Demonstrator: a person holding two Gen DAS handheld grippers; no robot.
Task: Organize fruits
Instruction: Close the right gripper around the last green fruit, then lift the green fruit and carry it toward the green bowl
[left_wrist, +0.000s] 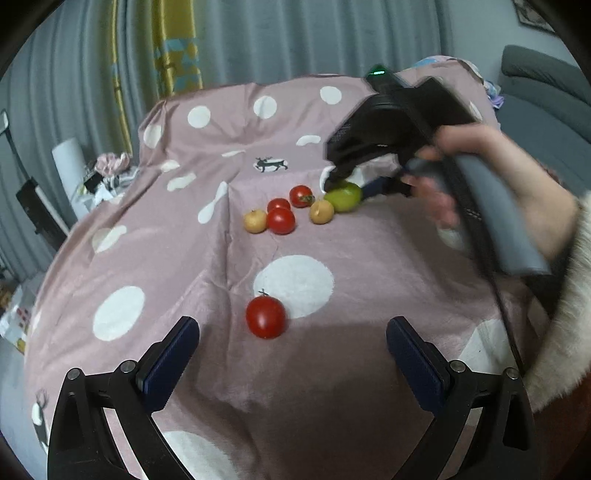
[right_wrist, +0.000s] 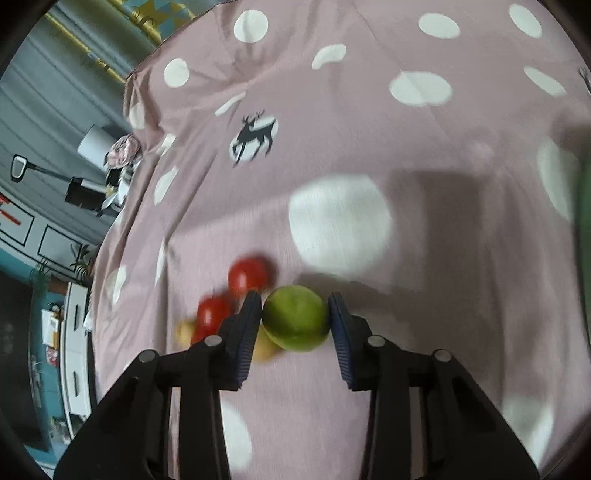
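A green fruit (right_wrist: 296, 318) sits between the fingers of my right gripper (right_wrist: 293, 314), which is shut on it; it also shows in the left wrist view (left_wrist: 344, 197) under the right gripper's (left_wrist: 343, 184) black body. Beside it lie three red tomatoes (left_wrist: 281, 220) and two yellowish fruits (left_wrist: 321, 212) in a cluster on the pink blanket. A lone red tomato (left_wrist: 266, 317) lies just ahead of my left gripper (left_wrist: 291, 347), which is open and empty.
The pink polka-dot blanket (left_wrist: 184, 258) with a deer print (left_wrist: 270, 164) covers the surface. Grey curtains hang behind, clutter lies off the left edge (left_wrist: 107, 173), and a grey sofa (left_wrist: 546, 99) stands at the right.
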